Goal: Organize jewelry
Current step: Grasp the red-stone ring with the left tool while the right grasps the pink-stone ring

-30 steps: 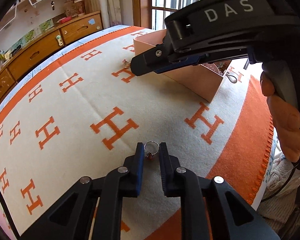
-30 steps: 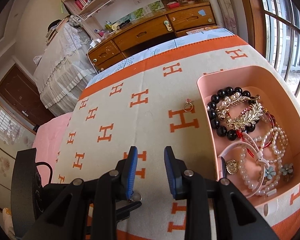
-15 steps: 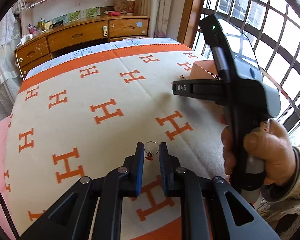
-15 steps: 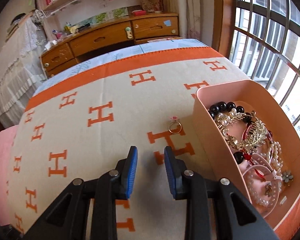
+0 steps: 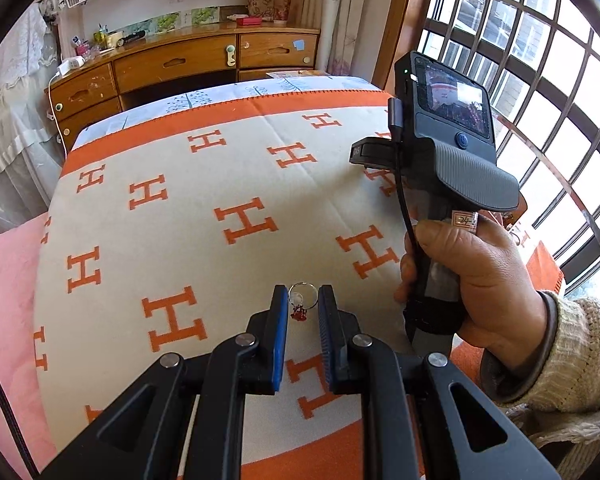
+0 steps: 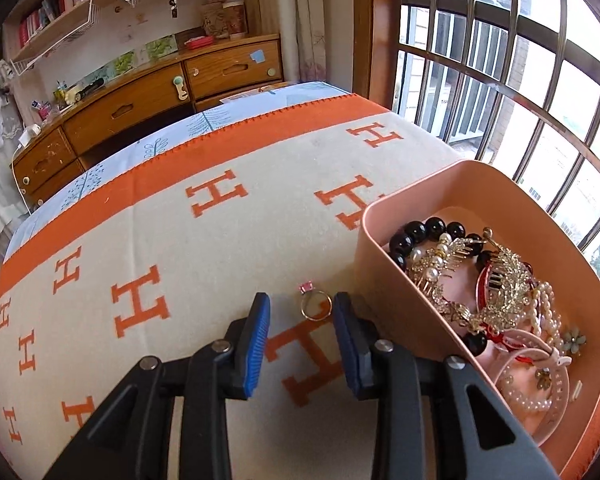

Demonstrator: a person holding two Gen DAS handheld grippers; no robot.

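While left tongs (image 5: 303, 307) grip one red-charm ring (image 5: 302, 300), right tongs (image 6: 301, 312) just widened, gaping round one pink-stone ring (image 6: 315, 305) lower centre; one pink box (image 6: 384, 264) right, contents tangled, uncountable, corner cut off.

The bed (image 6: 220, 248) is bare across its middle and toward the far edge by the dresser (image 6: 132, 108). Near the window-side edge the pink box (image 6: 384, 240) walls off the way just beside the pink-stoned ring (image 6: 315, 305).
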